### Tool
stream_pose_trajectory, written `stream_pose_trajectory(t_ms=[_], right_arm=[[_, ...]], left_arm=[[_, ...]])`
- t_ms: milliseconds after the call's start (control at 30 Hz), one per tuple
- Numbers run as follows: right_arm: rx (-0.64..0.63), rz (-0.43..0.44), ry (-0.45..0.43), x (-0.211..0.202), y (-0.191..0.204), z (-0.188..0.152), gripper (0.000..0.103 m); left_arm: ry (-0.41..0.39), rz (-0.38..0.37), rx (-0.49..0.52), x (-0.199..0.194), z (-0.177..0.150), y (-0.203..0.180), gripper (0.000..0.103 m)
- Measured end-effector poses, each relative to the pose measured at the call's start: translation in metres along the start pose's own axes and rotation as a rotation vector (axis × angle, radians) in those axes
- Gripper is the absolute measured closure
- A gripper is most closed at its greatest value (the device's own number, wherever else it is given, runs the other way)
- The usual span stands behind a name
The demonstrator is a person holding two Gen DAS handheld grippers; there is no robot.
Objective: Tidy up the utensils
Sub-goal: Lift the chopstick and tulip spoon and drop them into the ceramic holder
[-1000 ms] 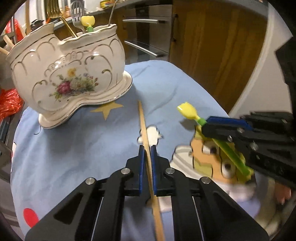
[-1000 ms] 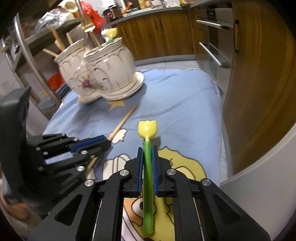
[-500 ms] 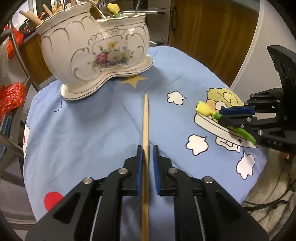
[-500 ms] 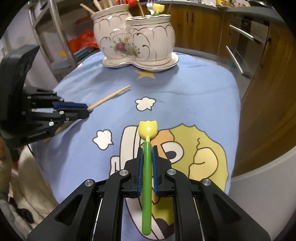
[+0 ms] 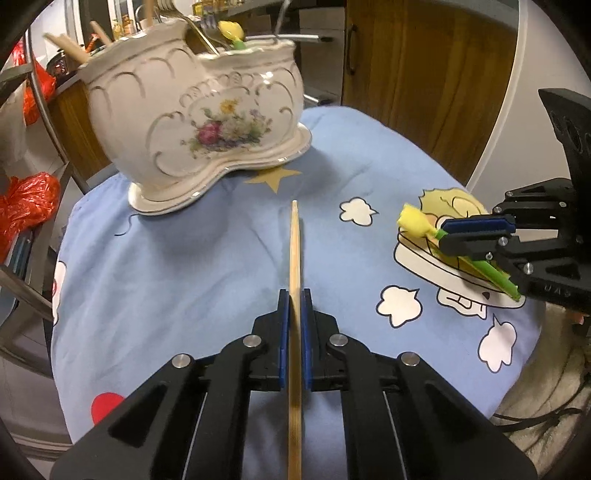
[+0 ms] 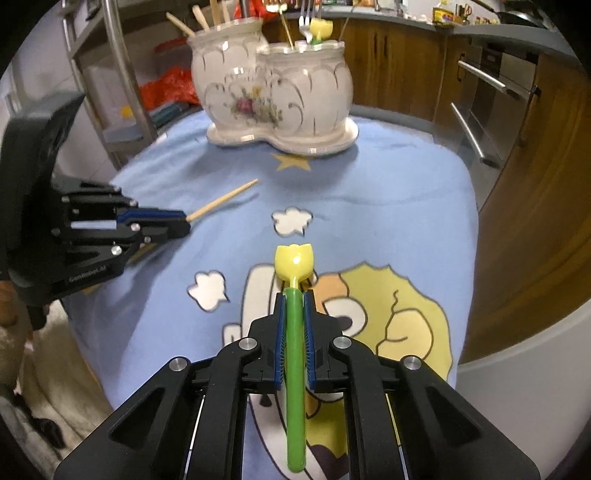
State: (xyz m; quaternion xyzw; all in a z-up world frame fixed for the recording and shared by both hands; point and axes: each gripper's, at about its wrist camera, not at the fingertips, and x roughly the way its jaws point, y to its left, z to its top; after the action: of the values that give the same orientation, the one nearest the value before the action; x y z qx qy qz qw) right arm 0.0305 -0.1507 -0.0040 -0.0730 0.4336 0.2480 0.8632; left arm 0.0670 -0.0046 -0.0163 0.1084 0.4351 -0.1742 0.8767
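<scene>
Left gripper [image 5: 294, 299]: held low and roughly level above the blue cartoon-print cloth [image 5: 184, 258], fingers pointing toward the far edge. Jaws closed tight on a wooden chopstick [image 5: 294, 251], which runs straight out ahead between the blue pads [image 5: 283, 332]; its tip sits in the air short of the yellow star print [image 5: 275, 178]. Seen from the right wrist, the same gripper [image 6: 184, 223] comes in from the cloth's left edge, chopstick [image 6: 225, 197] angled up and to the right toward the holder.

Centre, far edge of the cloth: a white porcelain two-compartment utensil holder [image 5: 195, 122] with floral print and gilt trim, standing upright on its own base. Wooden sticks [image 6: 207, 16] stand in its left compartment; metal forks [image 6: 304, 18] and a yellow tulip-topped utensil [image 6: 320, 29] stand in the right one.

Right gripper [image 6: 294, 295]: level, above the yellow cartoon figure [image 6: 402, 314] near the cloth's near right side, pointed at the holder. Jaws clamped on the green handle of a second tulip-topped utensil [image 6: 294, 332], yellow head projecting forward past the fingertips. From the left wrist view, this gripper [image 5: 447, 236] enters from the right edge, utensil [image 5: 417, 223] head aimed left.
</scene>
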Motion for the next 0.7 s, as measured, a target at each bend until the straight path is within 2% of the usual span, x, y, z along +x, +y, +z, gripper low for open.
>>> stream_pose_trajectory(t_ms=[133,333,500,700], right_arm=[[0.001,0.014,-0.106,-0.018,0.003,0.011,0.093],[0.009,0.019,-0.292,-0.041,0.008,0.035,0.093],[0.038,0.046,-0.456,-0.057,0.01,0.067,0.093],[0.111,0.094,-0.61,-0.064,-0.001,0.117,0.093]], left_arm=[[-0.099,-0.008,-0.009,-0.023,0.0,0.009,0.097],[-0.309,0.028,-0.019,-0.071,0.003,0.032,0.097],[-0.516,0.013,-0.109,-0.102,0.019,0.061,0.097],[-0.781,-0.035,-0.261,-0.12,0.064,0.092,0.097]])
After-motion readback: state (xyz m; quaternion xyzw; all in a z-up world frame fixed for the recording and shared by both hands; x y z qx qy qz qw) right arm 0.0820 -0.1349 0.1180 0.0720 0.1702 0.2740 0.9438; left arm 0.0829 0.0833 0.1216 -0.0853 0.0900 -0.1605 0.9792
